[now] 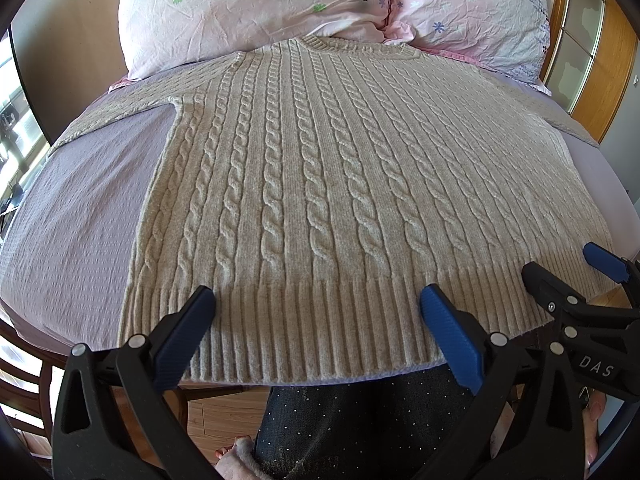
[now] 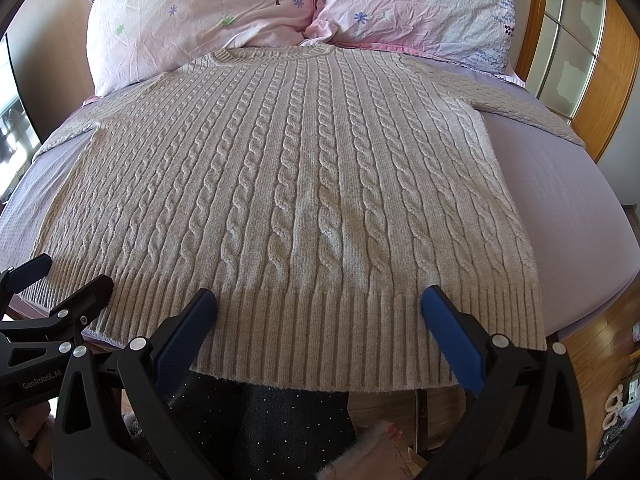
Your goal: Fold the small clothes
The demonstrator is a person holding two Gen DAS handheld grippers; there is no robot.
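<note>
A beige cable-knit sweater (image 1: 320, 184) lies flat on the lilac bed, collar toward the pillows, ribbed hem at the near edge; it also shows in the right wrist view (image 2: 304, 200). Its sleeves spread out to both sides. My left gripper (image 1: 318, 300) is open and empty, hovering over the hem near its left half. My right gripper (image 2: 320, 300) is open and empty over the hem's right half. The right gripper also shows in the left wrist view (image 1: 576, 272), and the left gripper in the right wrist view (image 2: 60, 276).
Two pink floral pillows (image 1: 256, 8) (image 2: 416, 4) lean at the head of the bed. The lilac sheet (image 1: 80, 208) (image 2: 568, 200) lies bare on either side of the sweater. A wooden-framed wardrobe (image 2: 580, 60) stands at the right. The person's dark dotted trousers (image 1: 352, 428) are below the near edge.
</note>
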